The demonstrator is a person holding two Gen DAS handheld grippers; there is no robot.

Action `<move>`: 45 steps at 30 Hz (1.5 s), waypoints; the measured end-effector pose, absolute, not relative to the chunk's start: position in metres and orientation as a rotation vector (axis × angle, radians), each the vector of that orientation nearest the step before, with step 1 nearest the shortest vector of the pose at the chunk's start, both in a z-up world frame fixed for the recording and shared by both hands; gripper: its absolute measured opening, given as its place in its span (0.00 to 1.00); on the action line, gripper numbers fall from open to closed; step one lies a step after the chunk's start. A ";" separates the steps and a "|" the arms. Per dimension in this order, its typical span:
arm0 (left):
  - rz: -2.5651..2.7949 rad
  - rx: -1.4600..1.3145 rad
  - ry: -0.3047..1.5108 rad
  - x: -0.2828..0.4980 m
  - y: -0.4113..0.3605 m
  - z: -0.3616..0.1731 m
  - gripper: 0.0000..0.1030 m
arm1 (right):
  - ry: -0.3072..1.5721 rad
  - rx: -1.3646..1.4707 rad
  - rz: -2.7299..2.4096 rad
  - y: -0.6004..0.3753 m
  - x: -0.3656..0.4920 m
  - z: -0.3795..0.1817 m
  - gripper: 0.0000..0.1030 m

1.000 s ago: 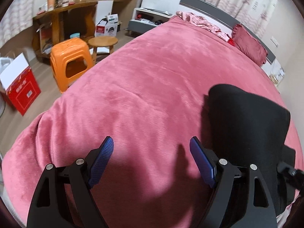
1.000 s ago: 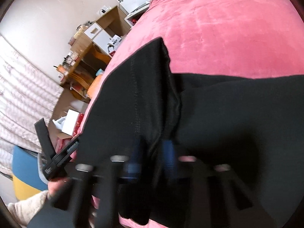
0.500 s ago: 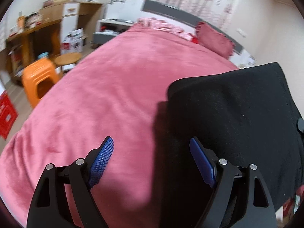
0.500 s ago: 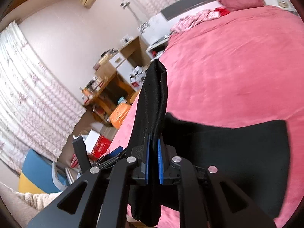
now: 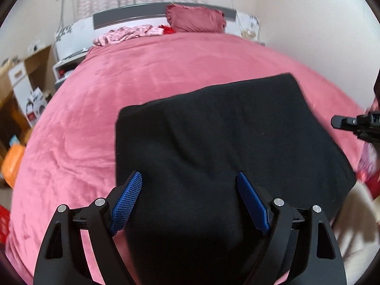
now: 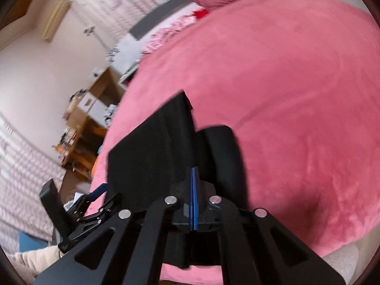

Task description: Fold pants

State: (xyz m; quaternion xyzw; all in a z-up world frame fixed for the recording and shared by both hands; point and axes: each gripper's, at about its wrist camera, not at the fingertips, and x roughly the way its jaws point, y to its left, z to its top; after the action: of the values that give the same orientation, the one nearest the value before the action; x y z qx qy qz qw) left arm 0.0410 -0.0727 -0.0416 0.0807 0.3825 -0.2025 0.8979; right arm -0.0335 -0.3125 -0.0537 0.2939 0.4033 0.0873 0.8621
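The black pants (image 5: 225, 130) lie folded on the pink bedspread (image 5: 166, 66). My left gripper (image 5: 190, 201) hovers over their near edge, open, and the cloth runs under and between its blue pads (image 5: 127, 201) without being pinched. My right gripper (image 6: 192, 197) is shut, blue pads pressed together. A raised flap of the pants (image 6: 154, 147) runs down into the pinch, and more black cloth lies to its right. In the left wrist view the right gripper (image 5: 356, 123) shows at the pants' right side. In the right wrist view the left gripper (image 6: 95, 194) is at the lower left.
A dark pink pillow (image 5: 197, 20) and crumpled pink clothes (image 5: 128, 34) lie by the grey headboard (image 5: 130, 16). Left of the bed are a wooden desk (image 6: 95, 109) and an orange stool (image 5: 11, 161). A pale sleeve (image 6: 35, 258) shows at the lower left.
Both hands swept sideways over the bed. The left view swung from the desk side toward the headboard, and the pants came between its fingers. The right gripper carried the flap along.
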 end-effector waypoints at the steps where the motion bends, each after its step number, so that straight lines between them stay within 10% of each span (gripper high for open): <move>1: -0.413 0.202 0.799 0.041 -0.078 -0.049 0.83 | 0.863 0.634 0.162 -0.319 -0.035 -0.065 0.00; 11: -0.482 0.182 0.793 0.025 -0.057 -0.043 0.85 | 0.837 0.502 0.075 -0.314 -0.049 -0.053 0.08; 15: -0.413 0.110 0.724 0.035 -0.040 -0.015 0.85 | 0.758 0.359 0.153 -0.276 -0.041 -0.017 0.29; 35: -0.276 0.202 0.886 0.142 -0.095 -0.073 0.97 | 0.837 0.141 0.010 -0.238 0.057 -0.098 0.09; 42: -0.296 0.160 0.841 0.131 -0.084 -0.068 0.97 | 0.773 0.291 0.109 -0.258 0.041 -0.087 0.12; 45: -0.309 0.130 0.846 0.116 -0.075 -0.059 0.97 | 0.760 0.364 0.134 -0.267 0.021 -0.070 0.32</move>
State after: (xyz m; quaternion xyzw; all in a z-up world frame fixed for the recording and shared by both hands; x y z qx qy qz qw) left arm 0.1163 -0.0751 -0.0594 0.0629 0.4087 -0.1490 0.8982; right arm 0.0214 -0.2670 -0.0700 0.1765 0.3684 0.0651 0.9104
